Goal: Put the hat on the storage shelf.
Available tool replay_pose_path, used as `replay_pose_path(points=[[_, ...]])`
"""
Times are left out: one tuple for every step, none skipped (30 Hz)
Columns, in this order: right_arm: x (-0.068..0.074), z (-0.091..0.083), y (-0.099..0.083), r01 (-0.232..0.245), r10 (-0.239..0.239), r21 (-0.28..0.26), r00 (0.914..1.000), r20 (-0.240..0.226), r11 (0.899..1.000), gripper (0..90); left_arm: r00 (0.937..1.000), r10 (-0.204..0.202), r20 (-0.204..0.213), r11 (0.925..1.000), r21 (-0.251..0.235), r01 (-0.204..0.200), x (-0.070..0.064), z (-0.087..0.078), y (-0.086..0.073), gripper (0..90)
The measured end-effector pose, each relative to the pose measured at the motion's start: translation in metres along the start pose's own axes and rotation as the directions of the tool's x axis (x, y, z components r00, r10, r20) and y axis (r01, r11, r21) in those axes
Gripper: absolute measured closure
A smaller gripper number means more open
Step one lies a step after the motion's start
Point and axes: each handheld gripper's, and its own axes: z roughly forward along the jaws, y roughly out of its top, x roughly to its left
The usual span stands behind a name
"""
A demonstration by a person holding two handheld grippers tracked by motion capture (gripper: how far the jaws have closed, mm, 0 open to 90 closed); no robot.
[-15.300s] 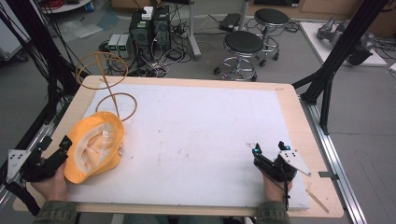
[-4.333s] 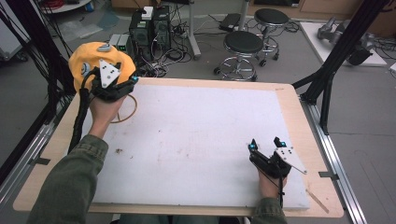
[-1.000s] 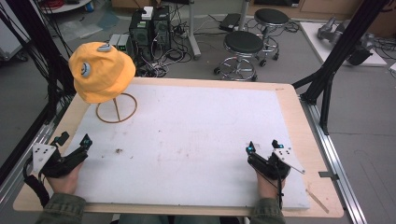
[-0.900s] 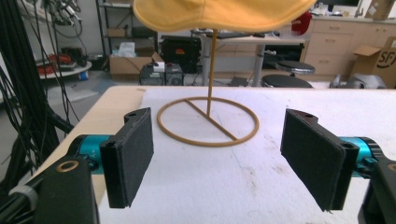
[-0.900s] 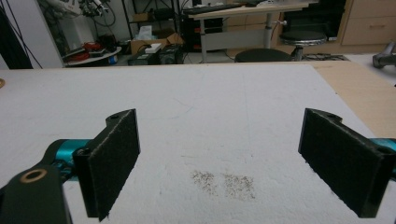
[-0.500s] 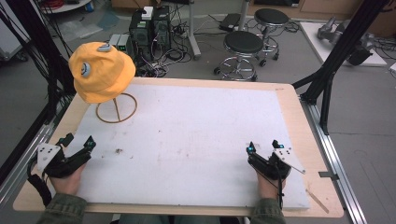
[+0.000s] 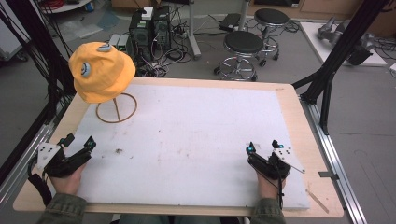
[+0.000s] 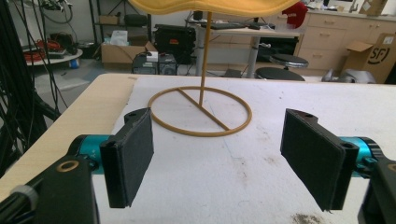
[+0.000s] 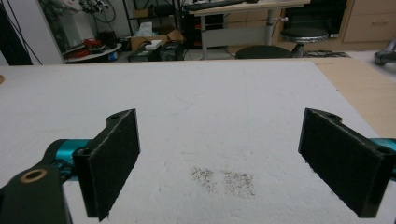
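One yellow bucket hat (image 7: pixel 101 71), upper left of high view, sits atop one wire stand (image 7: pixel 116 108) with ring base on white mat (image 7: pixel 196 135). Two grippers: left gripper (image 7: pixel 78 144) lower left, jaws spread wide, empty, well apart from hat; right gripper (image 7: pixel 262 147) lower right, jaws likewise spread, empty. Two round stools (image 7: pixel 243 44) on floor, top centre, beyond table.

left gripper (image 7: pixel 78 142) fingers apart, right gripper (image 7: pixel 261 145) likewise
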Motion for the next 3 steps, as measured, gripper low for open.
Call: replay_pose_path(points=[[0.0,0.0,0.0,0.0,0.0,0.0,1.0,0.0,1.0,11.6,1.0,0.0,-0.001,1.0,-0.002,0.0,0.0,0.0001,0.0,25.8],[0.0001,0.0002,0.0,-0.003,0.003,0.004,1.0,-0.001,1.0,11.6,1.0,-0.001,0.0,1.0,-0.002,0.001,0.0,0.0002,0.0,25.8],[0.0,0.0003,-0.0001,-0.002,0.002,0.005,1.0,-0.001,1.0,11.6,1.0,-0.001,0.0,1.0,-0.002,0.001,0.0,0.0002,0.0,25.8]])
